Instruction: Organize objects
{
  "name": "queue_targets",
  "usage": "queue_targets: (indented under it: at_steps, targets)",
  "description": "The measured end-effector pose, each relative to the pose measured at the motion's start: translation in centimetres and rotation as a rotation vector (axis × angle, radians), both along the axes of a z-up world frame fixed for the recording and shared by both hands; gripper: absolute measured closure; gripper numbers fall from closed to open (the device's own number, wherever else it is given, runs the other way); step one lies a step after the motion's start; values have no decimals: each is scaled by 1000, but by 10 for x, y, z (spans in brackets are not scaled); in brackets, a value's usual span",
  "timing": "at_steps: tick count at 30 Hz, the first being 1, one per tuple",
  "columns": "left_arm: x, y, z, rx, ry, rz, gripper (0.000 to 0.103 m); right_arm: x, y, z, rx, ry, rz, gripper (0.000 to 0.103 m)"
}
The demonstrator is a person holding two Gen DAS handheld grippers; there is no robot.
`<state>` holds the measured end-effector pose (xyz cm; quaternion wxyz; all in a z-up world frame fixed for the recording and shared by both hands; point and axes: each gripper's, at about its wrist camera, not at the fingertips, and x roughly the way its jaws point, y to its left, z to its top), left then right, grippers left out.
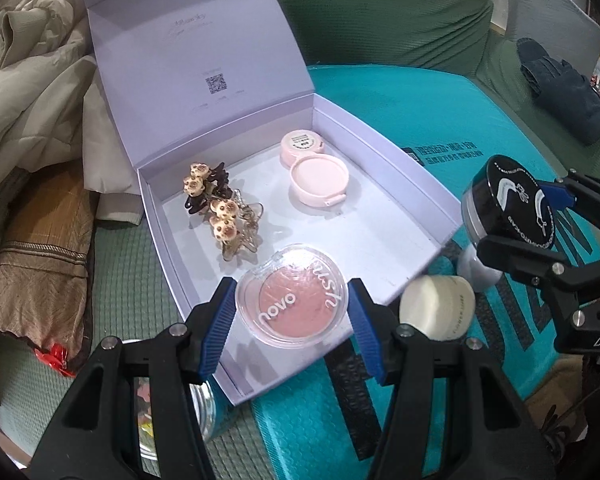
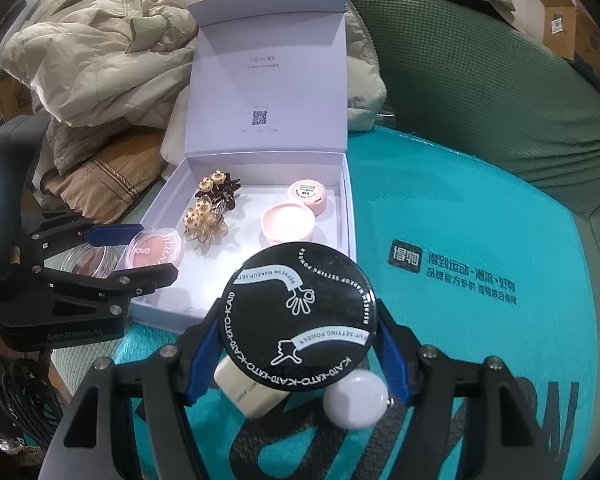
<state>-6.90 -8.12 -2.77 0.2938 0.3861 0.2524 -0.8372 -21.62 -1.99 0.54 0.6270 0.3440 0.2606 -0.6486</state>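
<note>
Left gripper (image 1: 292, 314) fingers clamping blush compact (image 1: 291, 295), holding it over box (image 1: 384, 160) front edge; right gripper (image 2: 296, 354) fingers clamping black powder jar (image 2: 300, 316) just beside box; hair clips (image 1: 220, 212), pink pots (image 1: 316, 182) sitting inside box

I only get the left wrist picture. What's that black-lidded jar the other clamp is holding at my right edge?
Observer: The right wrist view reads its top: it's a KATO setting powder jar, clamped in the right gripper.
Operator: Anything beneath it?
Observer: A white round case lies whole in view on the teal mat, beside a cream case.
Operator: And the name on the box lid?
Observer: The box lid reads uLucky.
</note>
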Motion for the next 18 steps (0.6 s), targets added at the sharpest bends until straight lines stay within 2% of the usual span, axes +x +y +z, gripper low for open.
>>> queue_targets:
  at_steps: [9, 18]
  targets:
    - [2, -23, -6, 13, -10, 27, 49, 1, -28, -9, 14, -18, 34, 33]
    - [3, -49, -16, 28, -40, 56, 49, 5, -64, -10, 6, 3, 62, 33]
